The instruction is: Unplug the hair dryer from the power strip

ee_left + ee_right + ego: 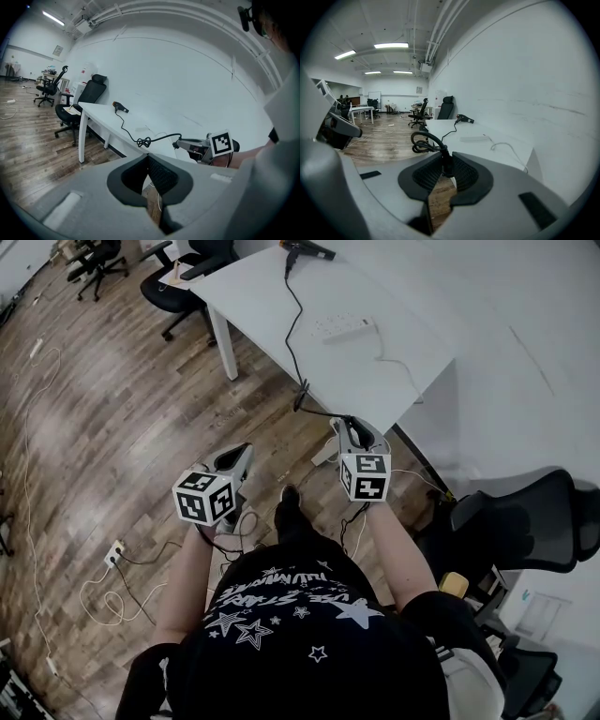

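My right gripper (pixel 445 159) has its jaws clamped on the black plug (pixel 446 166), with the ribbed pads pressing on either side of it. The cord (pixel 421 144) rises out of the plug's top and bunches into a knot of loops just beyond the fingertips. My left gripper (pixel 148 157) has its pads closed against each other at the tips with nothing between them, and a sliver of wooden floor (pixel 112 427) shows through the gap lower down. In the head view both grippers sit near the middle of the frame. The left one is lower and to the left, over the floor, and the right one is just off the near edge of the white table (pixel 394 381). From the right gripper the cord climbs over that edge and runs up the tabletop to the hair dryer (pixel 307 249), which lies at the top centre of the frame. The power strip (pixel 344 327) lies flat on the table to the right of the cord, in the upper middle of the frame, well apart from the plug I am holding. Its white lead (pixel 398 381) trails toward the table's right edge. A black office chair (pixel 173 287) stands at the table's far end, upper left of the frame.
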